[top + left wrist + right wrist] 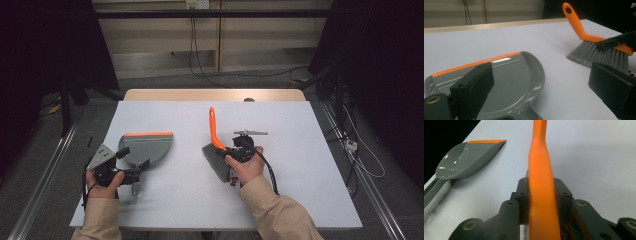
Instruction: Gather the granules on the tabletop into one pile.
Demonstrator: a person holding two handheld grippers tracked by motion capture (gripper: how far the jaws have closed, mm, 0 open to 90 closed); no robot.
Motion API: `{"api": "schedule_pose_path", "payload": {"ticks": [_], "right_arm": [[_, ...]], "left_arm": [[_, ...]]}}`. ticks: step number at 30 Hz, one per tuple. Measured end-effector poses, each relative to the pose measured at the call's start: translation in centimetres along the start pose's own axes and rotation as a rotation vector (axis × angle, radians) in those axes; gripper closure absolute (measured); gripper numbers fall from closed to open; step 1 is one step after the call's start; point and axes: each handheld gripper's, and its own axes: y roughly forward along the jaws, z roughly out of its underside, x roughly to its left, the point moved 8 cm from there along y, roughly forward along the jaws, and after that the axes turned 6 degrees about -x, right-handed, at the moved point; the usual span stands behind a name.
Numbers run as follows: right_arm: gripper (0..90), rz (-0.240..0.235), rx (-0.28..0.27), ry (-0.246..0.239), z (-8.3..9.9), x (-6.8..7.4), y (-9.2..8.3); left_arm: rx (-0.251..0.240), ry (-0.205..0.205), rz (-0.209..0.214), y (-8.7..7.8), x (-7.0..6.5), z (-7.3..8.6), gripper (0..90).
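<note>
At mid-desk [280, 200], right tool [239, 151] pinching brush [216, 150] by its orange handle, bristles down beside red crumbs [231, 179]. Sweep low toward dustpan [147, 146]. Left tool [131, 173] spread by pan handle; clamp before sweeping.

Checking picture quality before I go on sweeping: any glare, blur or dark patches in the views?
High view: even light on the table, dark surroundings. Left gripper view: glare streaks on the dustpan, near jaws soft. Right gripper view: the brush handle blurs close up, with a black corner at upper left.
</note>
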Motion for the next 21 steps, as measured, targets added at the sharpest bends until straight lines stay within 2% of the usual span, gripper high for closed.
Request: {"api": "schedule_pose_path", "payload": {"ticks": [4,9,11,12,15,18,21], "right_arm": [[71.0,0.005,-0.005,0.006,0.0,-0.4,-0.5],[71.2,-0.021,-0.013,0.026,-0.2,-0.5,-0.7],[71.4,-0.080,-0.025,0.027,-0.4,0.0,-0.7],[71.4,-0.087,-0.030,0.025,-0.4,0.2,-0.8],[71.4,-0.140,-0.028,-0.005,-0.6,1.1,-1.1],[71.4,-0.184,-0.013,-0.063,-0.6,1.8,-1.6],[71.4,-0.205,0.009,-0.110,-0.4,2.2,-2.3]], "left_arm": [[0.003,0.003,0.001,0.0,0.0,0.0,6.0],[0.002,0.000,0.001,0.1,-0.1,0.0,6.0],[0.003,0.003,0.003,0.2,-0.1,0.0,6.0],[0.003,0.001,0.002,0.2,-0.1,0.0,6.0],[0.004,0.002,0.005,0.3,-0.2,0.0,6.0],[0.004,0.001,0.005,0.3,-0.1,0.0,6.0],[0.004,-0.002,0.005,0.4,-0.1,0.0,6.0]]}}
